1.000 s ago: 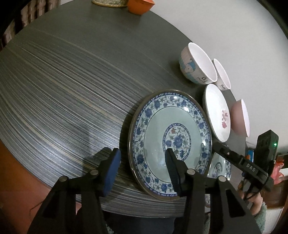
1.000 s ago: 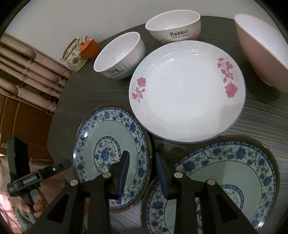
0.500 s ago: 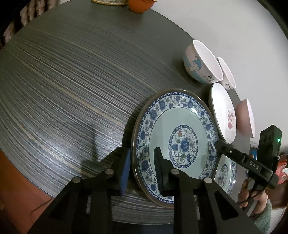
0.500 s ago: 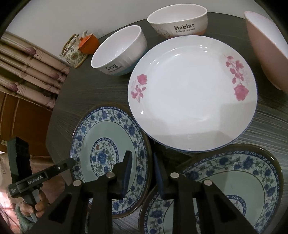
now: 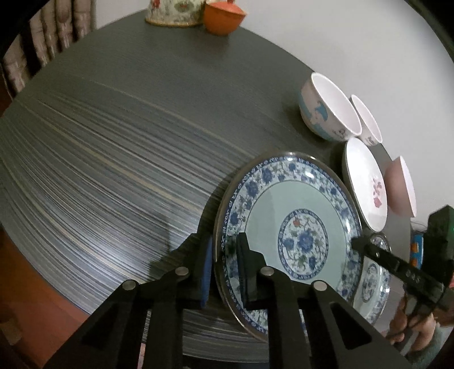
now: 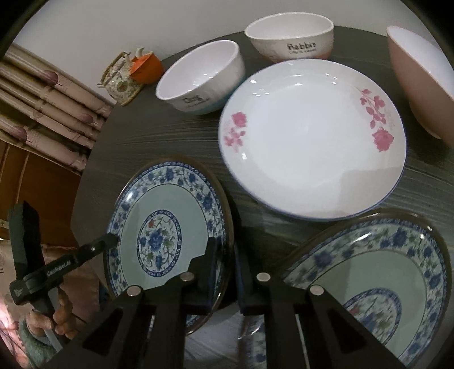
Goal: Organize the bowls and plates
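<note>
A blue floral plate [image 5: 295, 224] [image 6: 164, 224] is tilted up off the dark table. My left gripper [image 5: 224, 255] is shut on its near rim. My right gripper [image 6: 225, 261] is shut on its opposite rim. A second blue floral plate [image 6: 377, 272] [image 5: 371, 281] lies flat beside it. Behind stand a white plate with pink roses [image 6: 312, 142] [image 5: 366, 184], a "Dog" bowl [image 6: 201, 76] [image 5: 326, 110], a "Rabbit" bowl [image 6: 289, 37] [image 5: 367, 122] and a pink bowl [image 6: 420, 82] [image 5: 401, 187].
A floral teapot [image 6: 122, 82] [image 5: 173, 11] and an orange cup [image 6: 146, 66] [image 5: 224, 15] stand at the far edge of the round table [image 5: 113, 142]. Curtains [image 6: 42, 113] hang behind. The table's near edge runs below the held plate.
My left gripper has closed on the plate's rim and my right gripper has closed on the other side. The plate has tipped up from the table.
</note>
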{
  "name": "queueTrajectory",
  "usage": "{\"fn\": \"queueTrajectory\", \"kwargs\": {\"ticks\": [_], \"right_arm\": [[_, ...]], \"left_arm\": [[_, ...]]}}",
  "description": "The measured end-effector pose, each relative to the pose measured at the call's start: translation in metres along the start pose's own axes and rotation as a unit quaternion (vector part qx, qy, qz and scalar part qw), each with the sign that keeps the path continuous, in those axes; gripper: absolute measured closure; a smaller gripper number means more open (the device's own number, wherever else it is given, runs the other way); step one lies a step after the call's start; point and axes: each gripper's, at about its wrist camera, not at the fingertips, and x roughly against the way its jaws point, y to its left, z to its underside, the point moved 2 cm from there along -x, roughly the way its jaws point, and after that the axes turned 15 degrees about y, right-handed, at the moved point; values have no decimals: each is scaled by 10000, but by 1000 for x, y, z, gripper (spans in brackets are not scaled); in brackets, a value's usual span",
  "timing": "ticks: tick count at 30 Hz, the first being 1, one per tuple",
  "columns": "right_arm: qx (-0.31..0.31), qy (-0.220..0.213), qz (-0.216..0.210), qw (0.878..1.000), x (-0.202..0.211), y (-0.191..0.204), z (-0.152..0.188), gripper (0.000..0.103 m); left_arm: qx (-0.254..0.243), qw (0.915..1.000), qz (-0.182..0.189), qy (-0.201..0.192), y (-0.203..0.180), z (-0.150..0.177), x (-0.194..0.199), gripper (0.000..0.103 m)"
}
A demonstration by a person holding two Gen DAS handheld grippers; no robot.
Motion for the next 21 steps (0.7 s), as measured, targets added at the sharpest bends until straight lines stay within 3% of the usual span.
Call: {"fn": "queueTrajectory", "kwargs": {"ticks": [8, 21], "right_arm": [[-48, -260, -101, 9996, -2, 25, 19, 91], [-239, -441, -234, 9985, -14, 33, 45, 91]], "left_arm": [[126, 9991, -273, -310, 17, -11, 17, 90], [374, 9976, -499, -296, 38, -20, 20, 89]]}}
